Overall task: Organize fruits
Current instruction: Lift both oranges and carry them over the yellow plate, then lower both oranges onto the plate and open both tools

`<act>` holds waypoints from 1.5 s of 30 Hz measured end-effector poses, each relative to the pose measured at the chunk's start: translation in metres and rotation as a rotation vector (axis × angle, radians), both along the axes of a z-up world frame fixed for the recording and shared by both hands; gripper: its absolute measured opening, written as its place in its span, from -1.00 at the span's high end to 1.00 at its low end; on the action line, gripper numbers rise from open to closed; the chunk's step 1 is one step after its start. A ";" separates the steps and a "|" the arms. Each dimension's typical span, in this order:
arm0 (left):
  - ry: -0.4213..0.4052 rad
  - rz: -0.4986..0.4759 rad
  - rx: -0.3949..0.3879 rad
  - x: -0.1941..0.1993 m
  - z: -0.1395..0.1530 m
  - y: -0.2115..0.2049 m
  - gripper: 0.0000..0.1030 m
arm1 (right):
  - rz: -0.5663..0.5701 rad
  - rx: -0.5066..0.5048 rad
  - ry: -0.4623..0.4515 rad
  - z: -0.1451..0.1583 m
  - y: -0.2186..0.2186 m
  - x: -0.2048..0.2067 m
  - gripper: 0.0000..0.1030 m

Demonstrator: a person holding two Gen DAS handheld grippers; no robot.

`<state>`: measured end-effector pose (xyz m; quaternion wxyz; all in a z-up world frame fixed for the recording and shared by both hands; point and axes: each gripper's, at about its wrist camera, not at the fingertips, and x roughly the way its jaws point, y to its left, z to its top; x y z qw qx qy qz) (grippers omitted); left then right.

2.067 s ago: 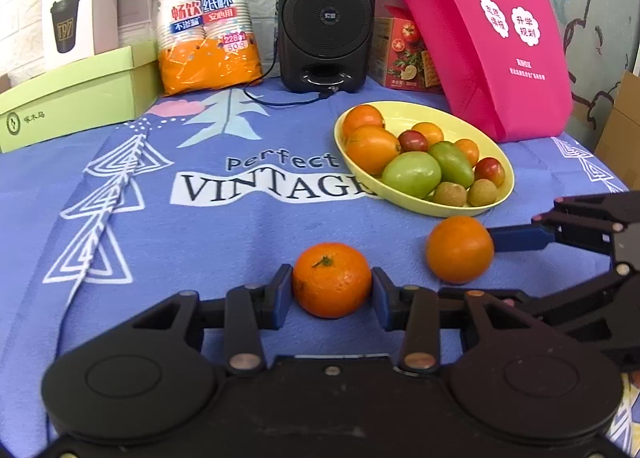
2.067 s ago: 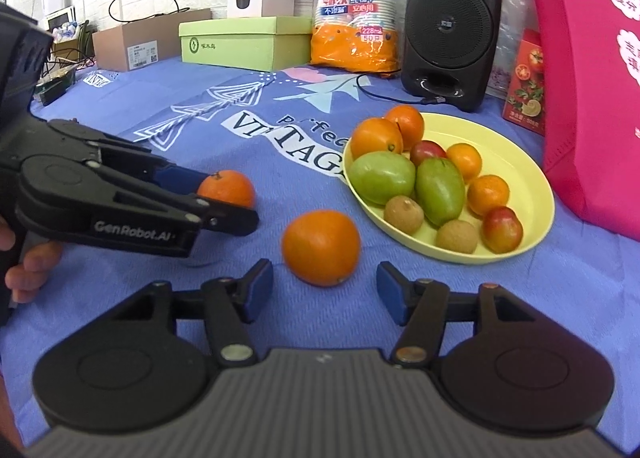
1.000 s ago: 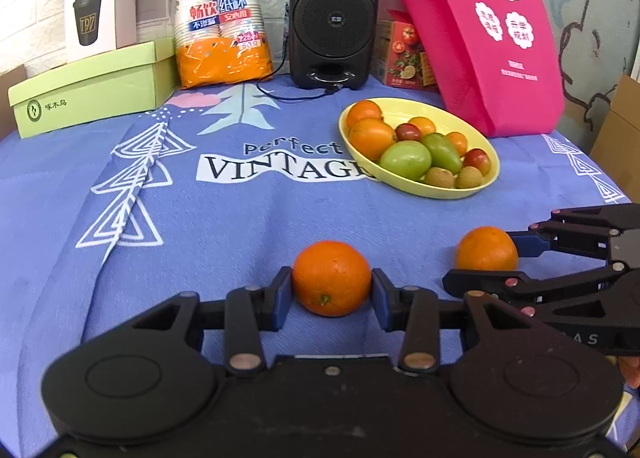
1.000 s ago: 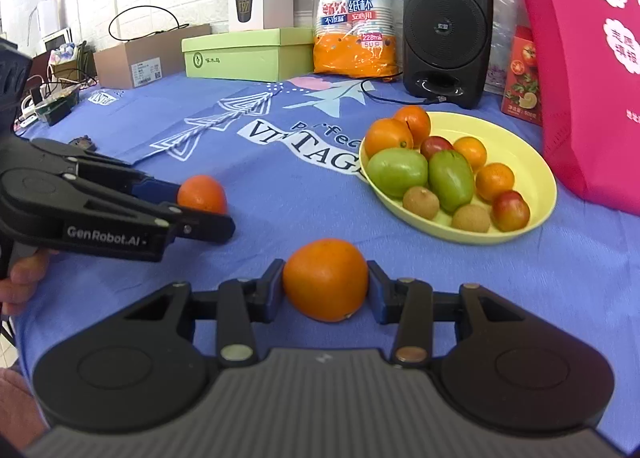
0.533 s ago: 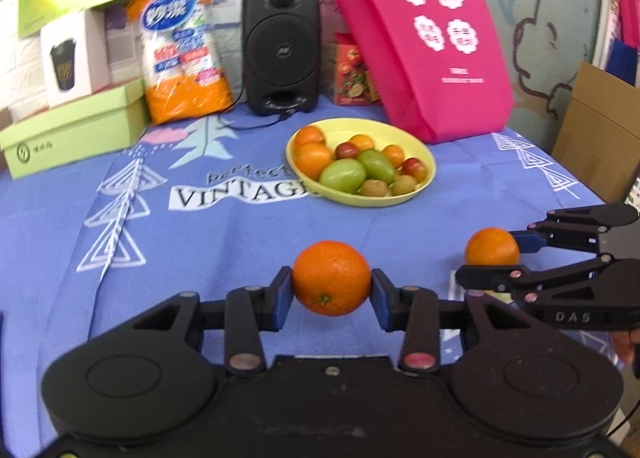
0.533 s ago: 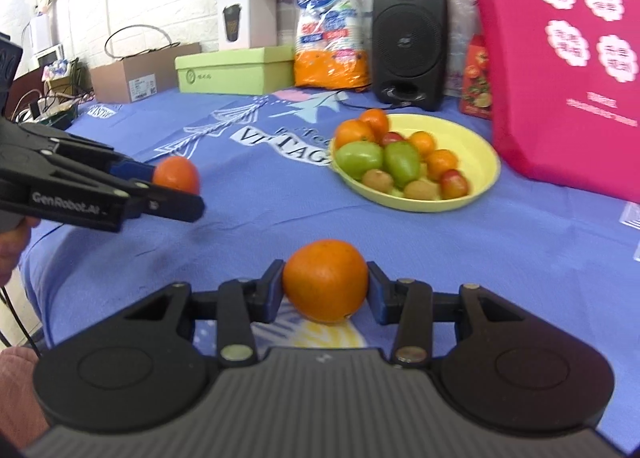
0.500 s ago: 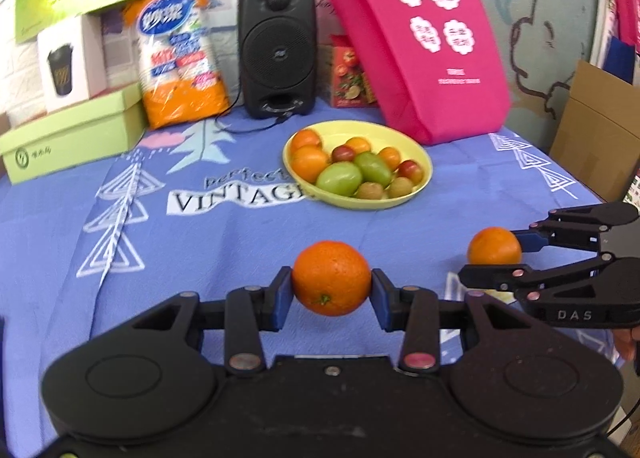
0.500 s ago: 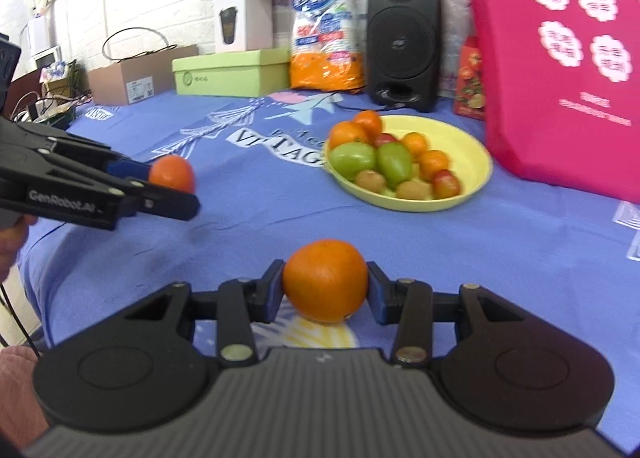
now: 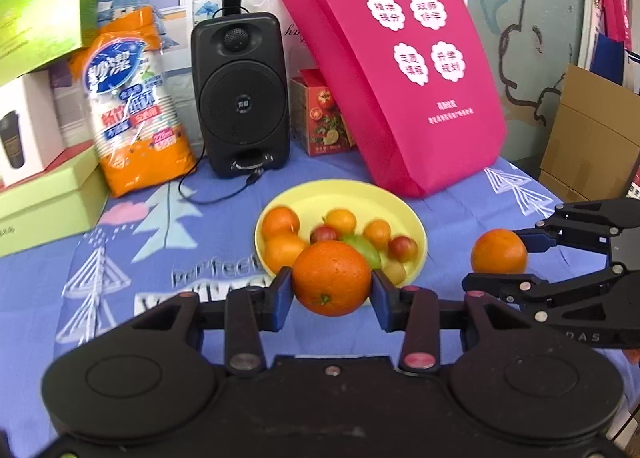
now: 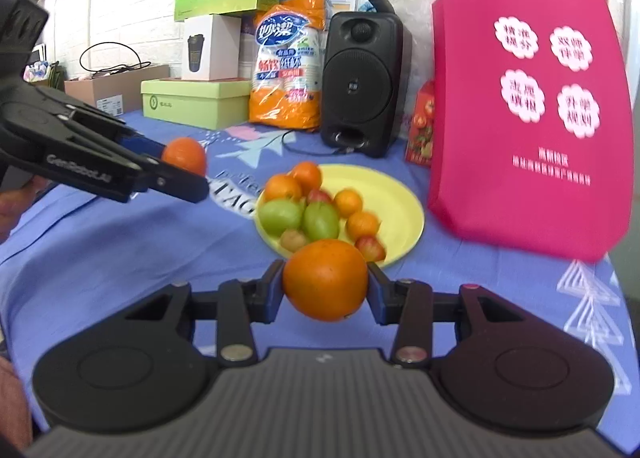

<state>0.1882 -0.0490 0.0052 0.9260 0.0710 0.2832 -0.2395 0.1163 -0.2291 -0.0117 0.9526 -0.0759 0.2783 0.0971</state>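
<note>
A: Status of the left claw (image 9: 331,290)?

B: Its blue pads are clamped on an orange (image 9: 331,277), one pad on each side. The fruit is clear of the tabletop (image 9: 200,250), which is covered in a blue printed cloth. In the left wrist view it sits in front of the near rim of the yellow plate (image 9: 400,202).

A: And the right claw (image 10: 325,292)?

B: Same condition. It is clamped on a second orange (image 10: 325,280), held off the cloth, just before the plate's near edge. From the left wrist view this second orange shows to the right of the plate, between the right claw's fingers (image 9: 500,282).

A: Contents of the plate?

B: Several small oranges, two green fruits (image 10: 298,218), reddish fruits and brownish ones, all heaped toward the near left part. The far part of the plate is bare.

A: Surroundings?

B: Behind the plate stands a black speaker (image 9: 240,94) with its cable lying on the cloth. A pink tote bag (image 9: 400,74) leans to its right, a pack of paper cups (image 9: 132,106) stands to its left, and a green box (image 9: 44,202) lies further left.
</note>
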 end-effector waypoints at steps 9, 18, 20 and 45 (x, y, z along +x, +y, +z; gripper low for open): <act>-0.027 -0.013 0.103 0.089 0.002 -0.040 0.22 | 0.013 -0.076 -0.010 0.012 -0.014 0.077 0.20; 0.048 -0.018 0.141 0.158 -0.021 -0.073 0.22 | 0.011 -0.038 0.051 -0.005 -0.030 0.142 0.20; 0.067 -0.010 0.143 0.168 -0.027 -0.075 0.21 | 0.006 -0.025 0.069 -0.011 -0.033 0.153 0.20; 0.071 0.088 0.127 0.174 -0.031 -0.066 -0.37 | -0.030 -0.044 0.066 -0.020 -0.037 0.164 0.17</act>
